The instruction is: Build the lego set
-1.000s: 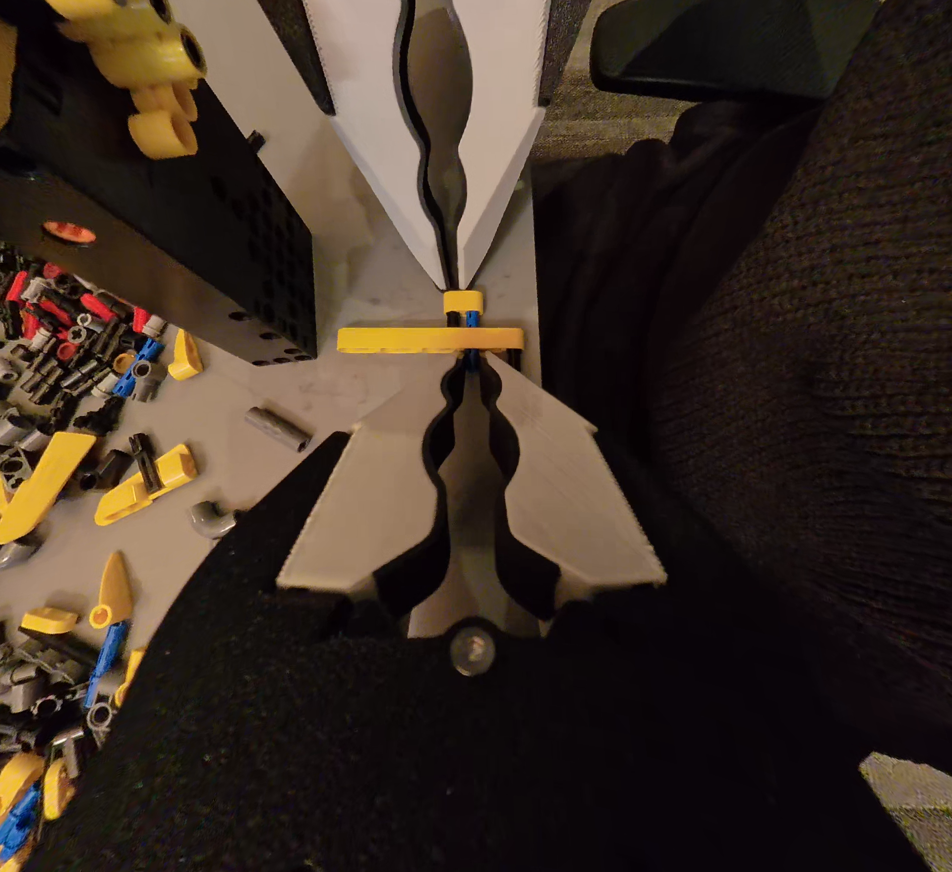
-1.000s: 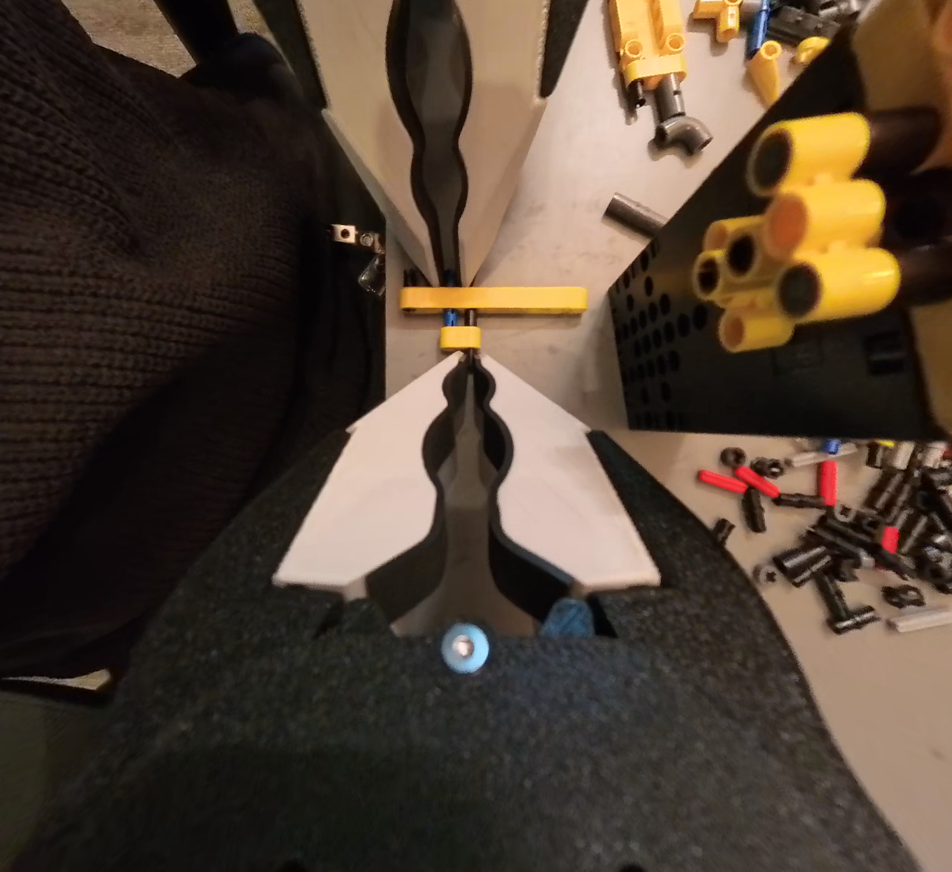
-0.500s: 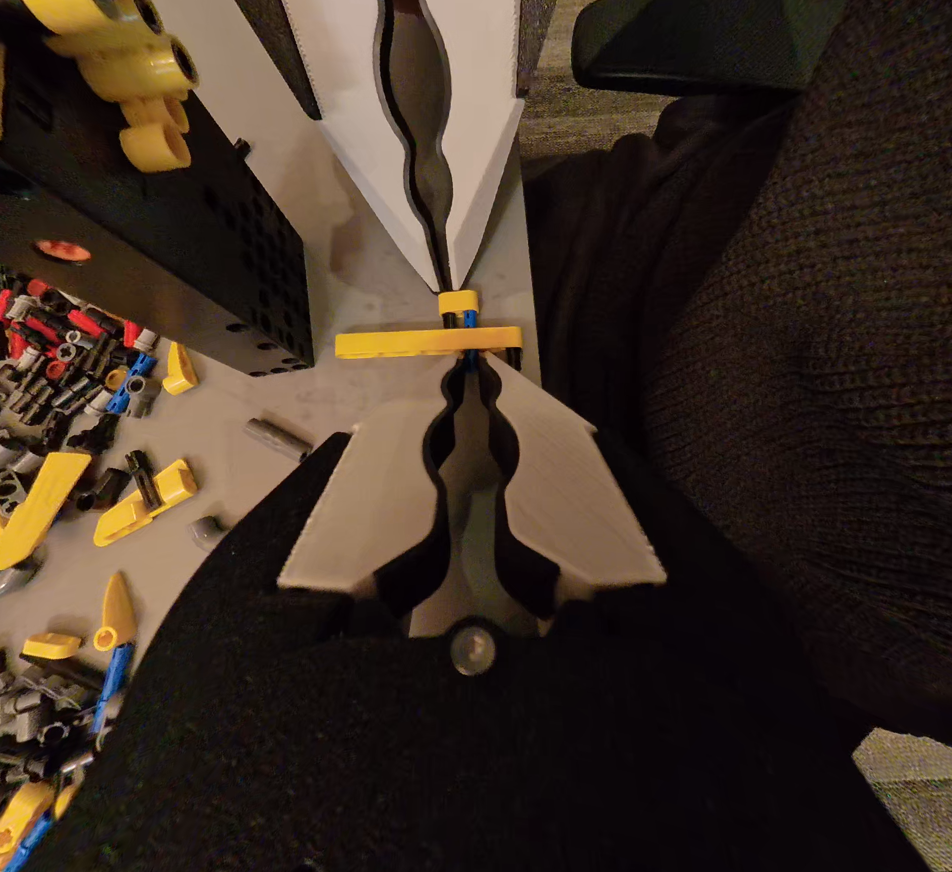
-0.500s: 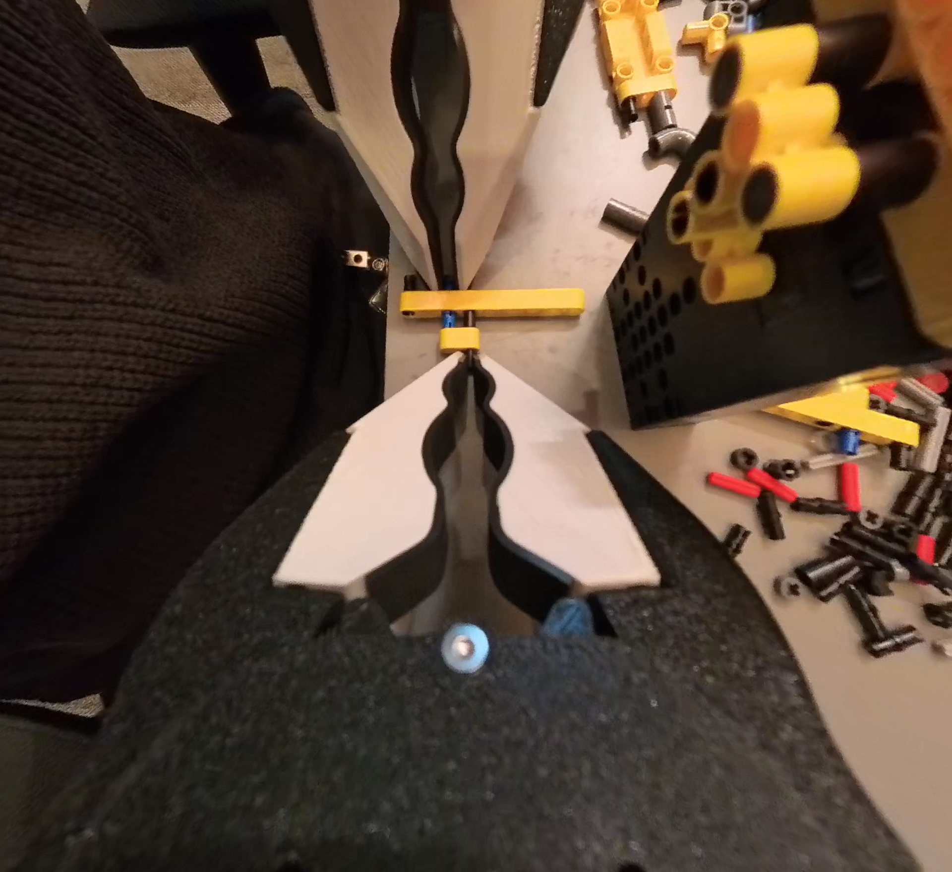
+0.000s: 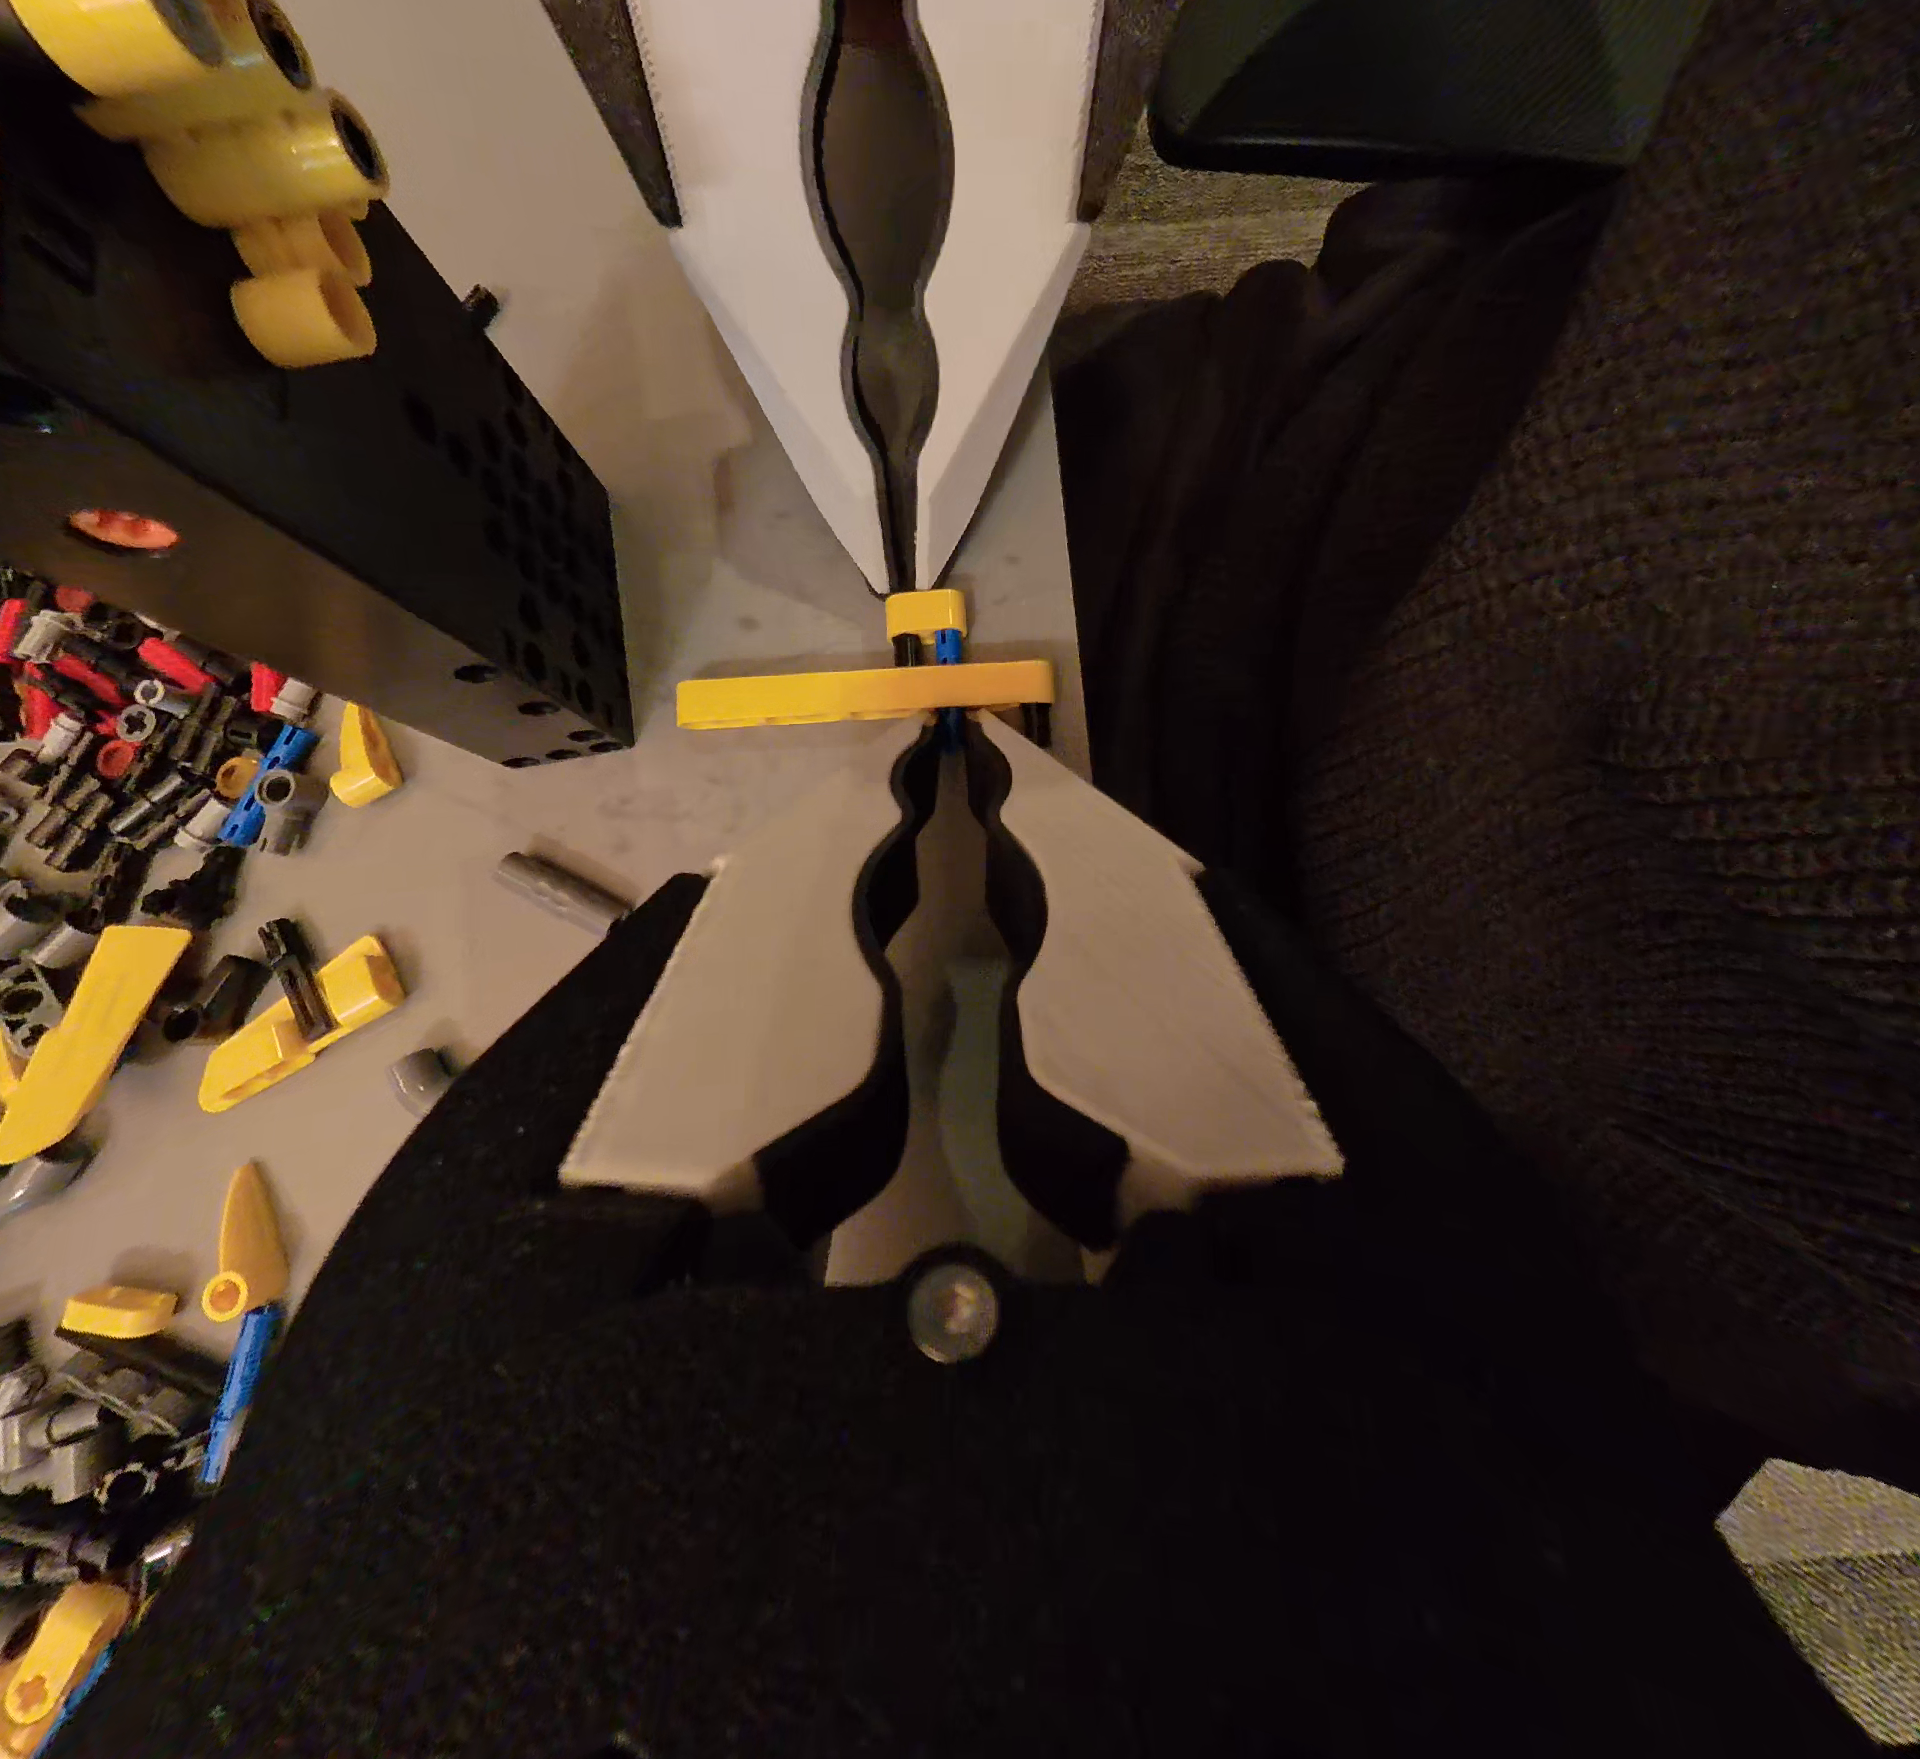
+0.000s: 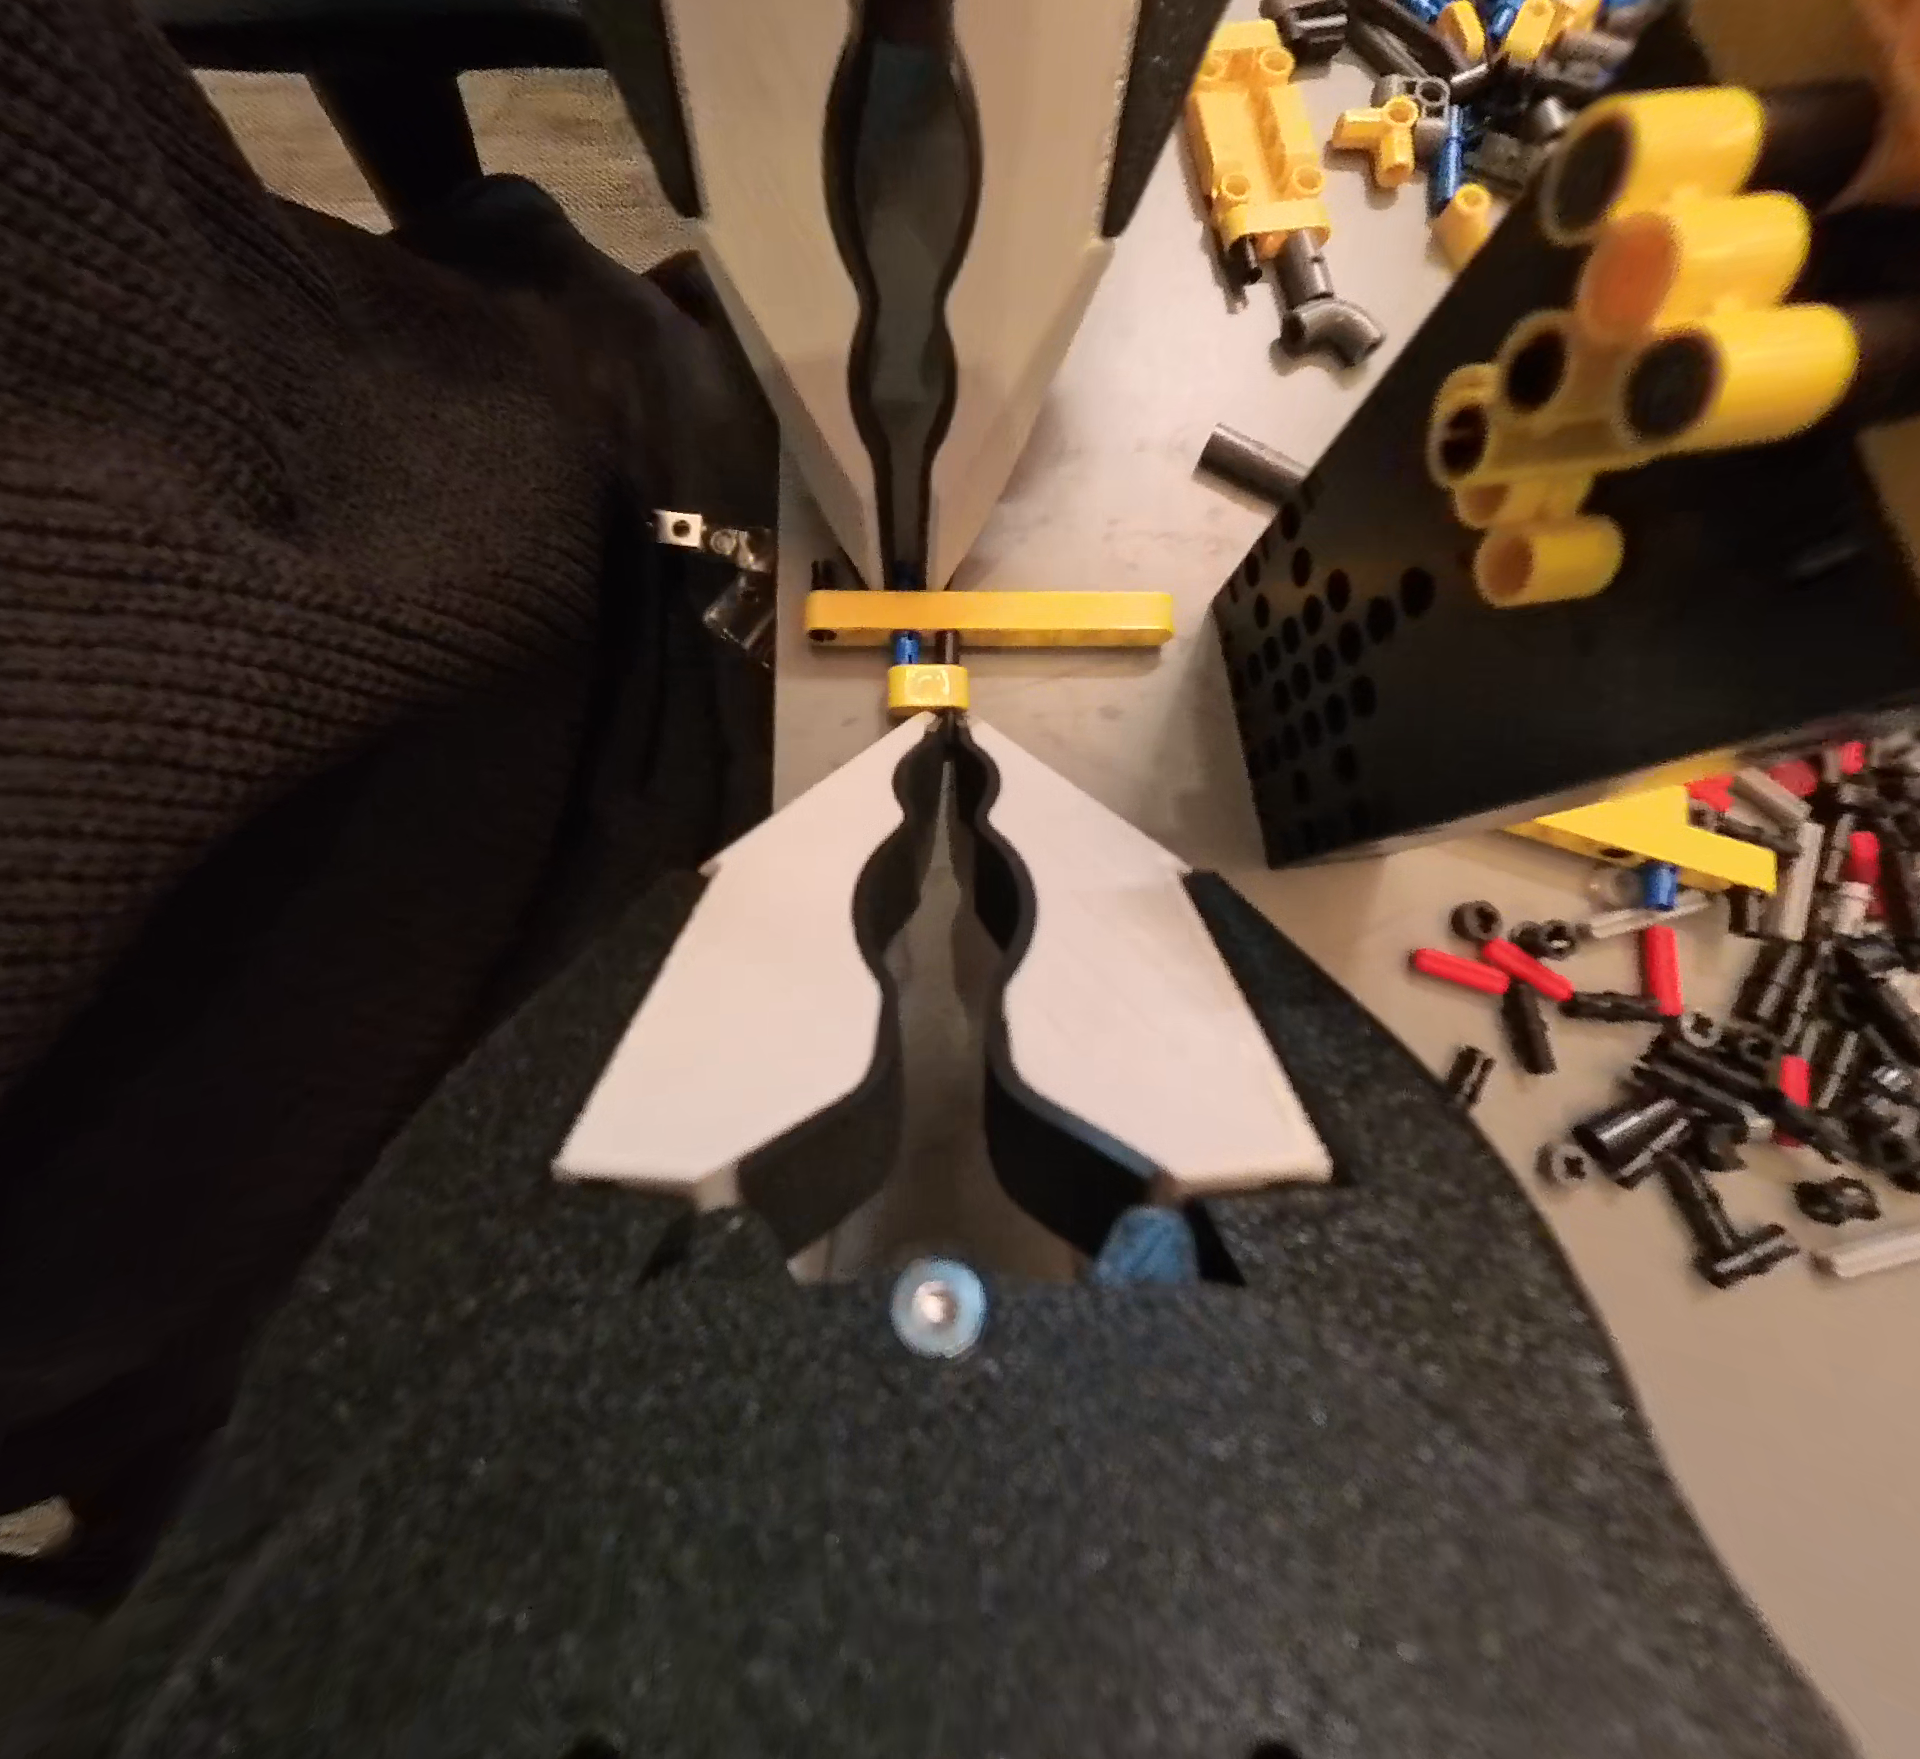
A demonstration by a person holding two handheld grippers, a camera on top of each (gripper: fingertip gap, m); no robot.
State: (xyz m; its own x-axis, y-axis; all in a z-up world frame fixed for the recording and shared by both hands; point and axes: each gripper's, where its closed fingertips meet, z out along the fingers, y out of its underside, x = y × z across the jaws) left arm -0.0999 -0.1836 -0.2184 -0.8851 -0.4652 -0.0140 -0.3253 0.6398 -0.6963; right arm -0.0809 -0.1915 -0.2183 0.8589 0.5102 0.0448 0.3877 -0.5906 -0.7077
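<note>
Both grips are unchanged over the last second: the left gripper [image 5: 951, 735] stays pinched narrow on the blue pin [image 5: 947, 645] through the long flat yellow plastic beam [image 5: 831, 703], and the right gripper [image 6: 940, 722] on the small yellow plastic connector [image 6: 928, 686], with the joined piece over the grey table [image 5: 644, 826] edge, right of the black perforated box [image 5: 312, 483].

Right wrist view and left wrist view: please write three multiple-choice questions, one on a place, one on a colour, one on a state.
1. In the right wrist view, the black perforated box lies where from the long yellow beam?
A left
B beneath
C right

2. The pins joining the beam to the small yellow piece are:
A blue and black
B both red
C both grey

3. The left gripper is:
A wide open
B shut on the blue pin
C lying empty

Key: C, the box is past the beam's right end; A, the pins show side by side; B, its tips pinch the pin.
</note>
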